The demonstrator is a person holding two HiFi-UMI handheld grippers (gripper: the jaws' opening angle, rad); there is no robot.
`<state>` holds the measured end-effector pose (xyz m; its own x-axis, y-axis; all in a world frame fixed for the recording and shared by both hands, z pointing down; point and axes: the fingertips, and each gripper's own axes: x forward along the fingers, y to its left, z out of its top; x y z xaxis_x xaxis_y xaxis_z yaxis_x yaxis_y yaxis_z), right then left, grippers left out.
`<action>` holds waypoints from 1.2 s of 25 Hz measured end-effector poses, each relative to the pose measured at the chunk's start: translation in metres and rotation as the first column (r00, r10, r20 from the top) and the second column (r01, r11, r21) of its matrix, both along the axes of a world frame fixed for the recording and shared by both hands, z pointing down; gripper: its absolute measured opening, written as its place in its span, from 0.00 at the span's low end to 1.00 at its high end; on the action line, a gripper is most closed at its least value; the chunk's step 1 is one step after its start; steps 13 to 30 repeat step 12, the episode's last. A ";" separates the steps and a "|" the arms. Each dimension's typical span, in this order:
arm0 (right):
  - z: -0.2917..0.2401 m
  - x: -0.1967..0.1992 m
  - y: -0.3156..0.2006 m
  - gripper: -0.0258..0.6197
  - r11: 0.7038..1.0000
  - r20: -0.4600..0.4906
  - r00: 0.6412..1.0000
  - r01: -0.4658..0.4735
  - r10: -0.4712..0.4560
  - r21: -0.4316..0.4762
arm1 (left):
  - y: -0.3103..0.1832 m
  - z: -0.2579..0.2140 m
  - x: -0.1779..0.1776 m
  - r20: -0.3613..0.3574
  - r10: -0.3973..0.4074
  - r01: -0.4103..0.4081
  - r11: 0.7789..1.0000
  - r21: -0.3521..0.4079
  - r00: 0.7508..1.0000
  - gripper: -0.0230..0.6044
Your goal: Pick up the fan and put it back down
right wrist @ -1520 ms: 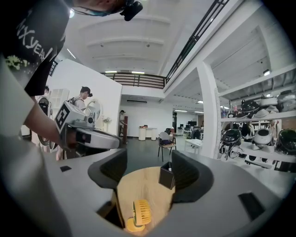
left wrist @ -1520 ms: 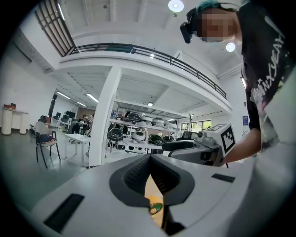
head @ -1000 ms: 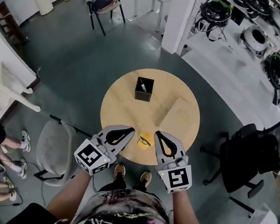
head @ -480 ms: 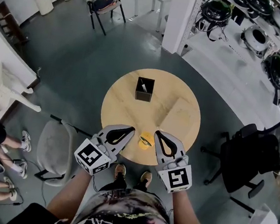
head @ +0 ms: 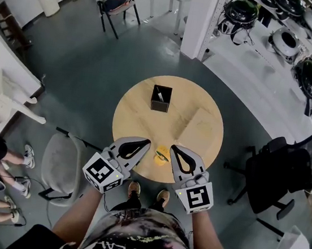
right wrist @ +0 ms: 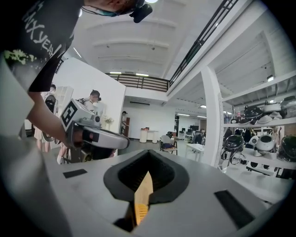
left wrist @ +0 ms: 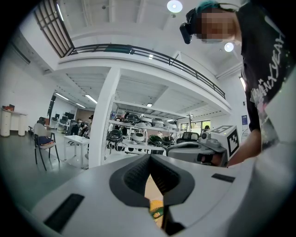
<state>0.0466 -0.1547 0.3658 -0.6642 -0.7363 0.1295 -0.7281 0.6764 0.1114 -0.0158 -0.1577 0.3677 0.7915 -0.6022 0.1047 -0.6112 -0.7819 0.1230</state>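
Note:
A small yellow fan (head: pixel 162 155) lies on the round wooden table (head: pixel 195 126), close to its near edge. My left gripper (head: pixel 145 143) hovers just to the fan's left and my right gripper (head: pixel 174 149) just to its right, tips pointing toward each other, neither touching it. Both are shut with nothing between the jaws. In the left gripper view the jaws (left wrist: pixel 149 157) meet at the tip, and a slice of the fan (left wrist: pixel 156 211) shows through the slot below. The right gripper view shows its closed jaws (right wrist: pixel 148 153) with table wood and a bit of yellow fan (right wrist: pixel 140 212) beneath.
A black open box (head: pixel 160 98) stands on the far half of the table. A grey chair (head: pixel 62 166) sits left of the table, a black office chair (head: pixel 278 171) right. A white column (head: pixel 199 18) and helmet shelves (head: pixel 302 49) lie beyond. A seated person's legs (head: pixel 3 155) show far left.

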 end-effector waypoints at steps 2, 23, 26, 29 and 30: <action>0.001 0.000 0.000 0.04 1.000 -0.001 1.000 -0.001 0.001 -0.001 | 0.000 0.000 0.000 0.001 0.001 -0.001 1.000 0.000 1.000 0.06; 0.002 -0.001 0.003 0.04 1.000 -0.010 1.000 0.014 -0.014 0.005 | 0.002 0.003 -0.001 0.010 0.005 -0.005 1.000 0.001 1.000 0.06; 0.002 -0.001 0.003 0.04 1.000 -0.010 1.000 0.014 -0.014 0.005 | 0.002 0.003 -0.001 0.010 0.005 -0.005 1.000 0.001 1.000 0.06; 0.002 -0.001 0.003 0.04 1.000 -0.010 1.000 0.014 -0.014 0.005 | 0.002 0.003 -0.001 0.010 0.005 -0.005 1.000 0.001 1.000 0.06; 0.002 -0.001 0.003 0.04 1.000 -0.010 1.000 0.014 -0.014 0.005 | 0.002 0.003 -0.001 0.010 0.005 -0.005 1.000 0.001 1.000 0.06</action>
